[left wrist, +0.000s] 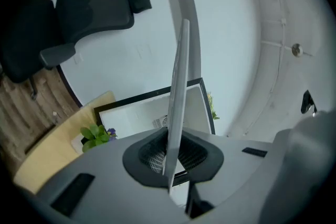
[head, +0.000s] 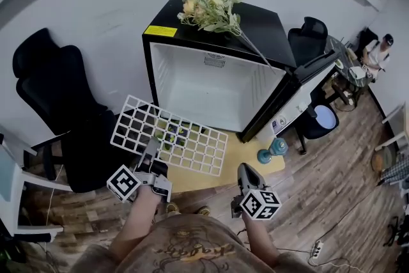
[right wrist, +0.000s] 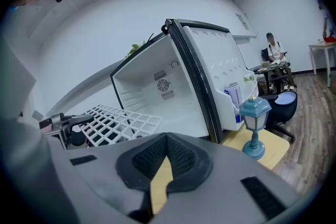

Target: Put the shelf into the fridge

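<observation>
The white wire shelf (head: pixel 185 144) hangs tilted in front of the open black mini fridge (head: pixel 211 83), whose white inside is bare. My left gripper (head: pixel 151 151) is shut on the shelf's near edge. In the left gripper view the shelf (left wrist: pixel 178 86) runs edge-on up from between the jaws of the left gripper (left wrist: pixel 170 168), with the fridge (left wrist: pixel 136 113) behind. My right gripper (head: pixel 245 171) is shut on nothing, lower right of the shelf. The right gripper view shows the right gripper (right wrist: pixel 160 176), the shelf (right wrist: pixel 113 123) at left and the fridge (right wrist: pixel 157 86).
The fridge door (head: pixel 300 89) stands open to the right. A blue lantern (head: pixel 271 150) stands on a wooden board (head: pixel 249 160) on the floor. A small potted plant (left wrist: pixel 94 135) sits under the shelf. A black chair (head: pixel 57 99) is at left, flowers (head: pixel 211 6) top the fridge.
</observation>
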A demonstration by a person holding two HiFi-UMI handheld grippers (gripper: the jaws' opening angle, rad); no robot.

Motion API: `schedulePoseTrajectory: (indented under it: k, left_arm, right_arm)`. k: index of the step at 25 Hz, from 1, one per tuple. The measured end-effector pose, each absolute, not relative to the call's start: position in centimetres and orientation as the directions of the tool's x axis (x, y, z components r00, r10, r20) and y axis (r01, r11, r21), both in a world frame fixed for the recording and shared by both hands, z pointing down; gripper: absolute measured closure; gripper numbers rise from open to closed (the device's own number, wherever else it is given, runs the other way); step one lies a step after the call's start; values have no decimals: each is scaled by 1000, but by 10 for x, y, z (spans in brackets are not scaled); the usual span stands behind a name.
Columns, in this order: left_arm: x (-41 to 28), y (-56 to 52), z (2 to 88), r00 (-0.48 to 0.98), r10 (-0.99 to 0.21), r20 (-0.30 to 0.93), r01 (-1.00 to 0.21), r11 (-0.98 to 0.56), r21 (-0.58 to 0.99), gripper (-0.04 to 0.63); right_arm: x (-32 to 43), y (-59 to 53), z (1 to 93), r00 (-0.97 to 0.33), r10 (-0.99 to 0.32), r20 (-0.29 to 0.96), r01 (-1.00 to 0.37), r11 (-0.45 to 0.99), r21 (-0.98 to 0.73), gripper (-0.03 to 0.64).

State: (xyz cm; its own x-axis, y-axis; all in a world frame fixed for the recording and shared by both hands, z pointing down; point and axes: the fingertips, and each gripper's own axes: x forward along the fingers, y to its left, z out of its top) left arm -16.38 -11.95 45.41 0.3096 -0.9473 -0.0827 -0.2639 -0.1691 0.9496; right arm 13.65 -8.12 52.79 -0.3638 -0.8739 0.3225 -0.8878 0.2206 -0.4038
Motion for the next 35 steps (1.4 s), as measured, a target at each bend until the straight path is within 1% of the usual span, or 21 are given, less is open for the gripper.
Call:
schedulePoseTrajectory:
  k: [2,4,10,13,14,17,24,27,35]
  left_arm:
    - [-164,-120,457,296,-951,-95,-182,-154,971,548]
    - [-163,-122,460,289,-952,-105,-136,-150,979,548]
    - [-155,-128,461,294,-949,-110,-69,-136,988,546]
    - [-152,-131,461,290,-950,-115,-46,-134,990,546]
    - [-152,-132,462,290,-950,-114,-42,-131,990,546]
    - [-148,-135,461,295,-948,-116,-33,-132,991,546]
    - [-138,-138,463,307,-943,-124,-11,-134,991,546]
    - [-135,-138,464,312,-942,-124,-2,-131,991,547]
    - [-131,-138,467,316,-941,-124,2,-129,992,546]
  right_arm:
    - [136,-80,528,-364,-874,321,-886,220,-408,617]
    - [134,-79,528,-367,-874,319,-884,220,-413,618]
    - [127,-74,529,-380,-870,315,-873,225,-432,617]
    - [117,-70,528,-446,-849,283,-828,271,-492,616]
    - [112,-69,528,-475,-838,269,-806,291,-515,580]
    - [100,-65,526,-536,-810,237,-759,339,-556,508]
    - [83,-59,522,-638,-752,163,-640,402,-655,376]
    - [80,-59,517,-659,-744,112,-582,410,-703,354]
    - [72,-70,495,-654,-754,-56,-373,387,-843,365]
